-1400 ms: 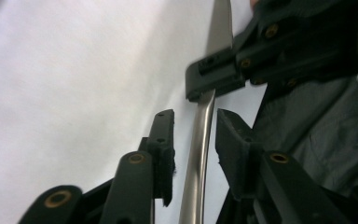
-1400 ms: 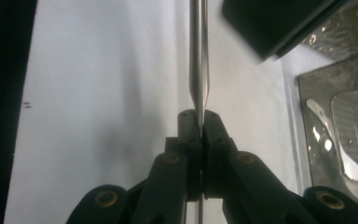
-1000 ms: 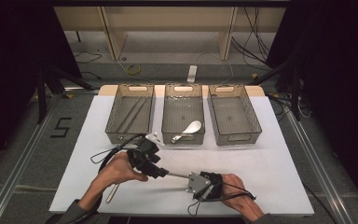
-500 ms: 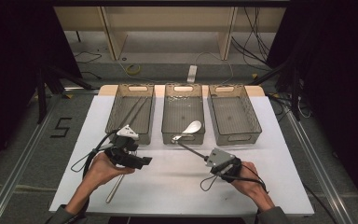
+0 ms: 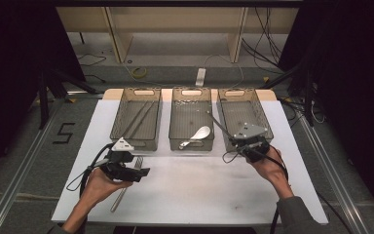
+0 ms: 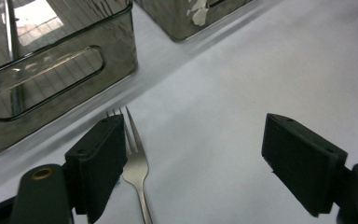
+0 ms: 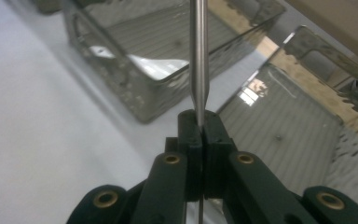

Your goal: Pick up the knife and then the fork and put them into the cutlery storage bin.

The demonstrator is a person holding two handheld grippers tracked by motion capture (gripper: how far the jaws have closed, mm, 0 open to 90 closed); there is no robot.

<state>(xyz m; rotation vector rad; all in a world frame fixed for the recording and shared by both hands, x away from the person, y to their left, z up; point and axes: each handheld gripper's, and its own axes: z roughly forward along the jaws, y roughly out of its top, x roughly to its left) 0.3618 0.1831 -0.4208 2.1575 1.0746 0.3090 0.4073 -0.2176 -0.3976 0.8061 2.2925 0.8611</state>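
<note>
The right tool (image 5: 231, 134), clamped on a knife (image 5: 219, 123), has risen to the right bin (image 5: 265, 114) while the left tool (image 6: 191, 163), jaws just opened, nears the fork (image 6: 137, 170) at the desk's (image 5: 199, 190) near-left

You have a white spoon (image 5: 197, 135) lying in the middle bin (image 5: 191, 99); chopsticks (image 5: 137, 118) rest in the left bin (image 5: 137, 93).
</note>
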